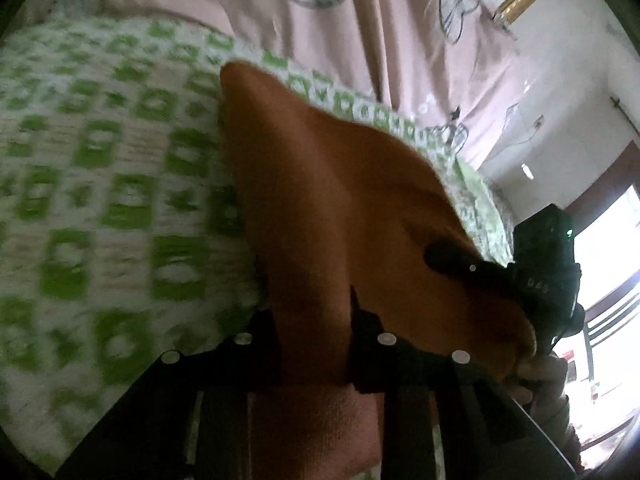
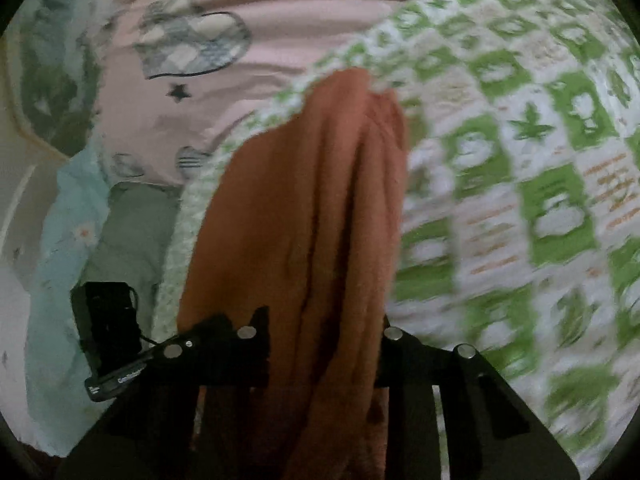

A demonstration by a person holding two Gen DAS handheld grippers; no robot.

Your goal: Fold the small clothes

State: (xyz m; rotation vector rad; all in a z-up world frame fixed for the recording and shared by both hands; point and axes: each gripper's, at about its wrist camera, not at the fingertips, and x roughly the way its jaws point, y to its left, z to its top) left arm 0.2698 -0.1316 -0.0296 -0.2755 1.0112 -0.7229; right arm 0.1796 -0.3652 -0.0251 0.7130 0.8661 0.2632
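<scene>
An orange-brown small garment (image 1: 340,200) hangs bunched above a green-and-white patterned quilt (image 1: 100,160). In the left wrist view my left gripper (image 1: 314,320) is shut on the garment's near edge, and cloth fills the gap between its black fingers (image 1: 260,332). At the right of that view the other black gripper (image 1: 540,280) grips the same garment's far end. In the right wrist view my right gripper (image 2: 324,340) is shut on the garment (image 2: 304,200), which runs in long folds away from the fingers over the quilt (image 2: 520,160).
A pink sheet with plaid heart prints (image 1: 400,20) lies beyond the quilt. A pale blue cloth (image 2: 60,240) and a grey cushion (image 2: 132,232) sit off the quilt's left edge. A black device with a cable (image 2: 108,328) is there too. A bright window (image 1: 608,260) is at the right.
</scene>
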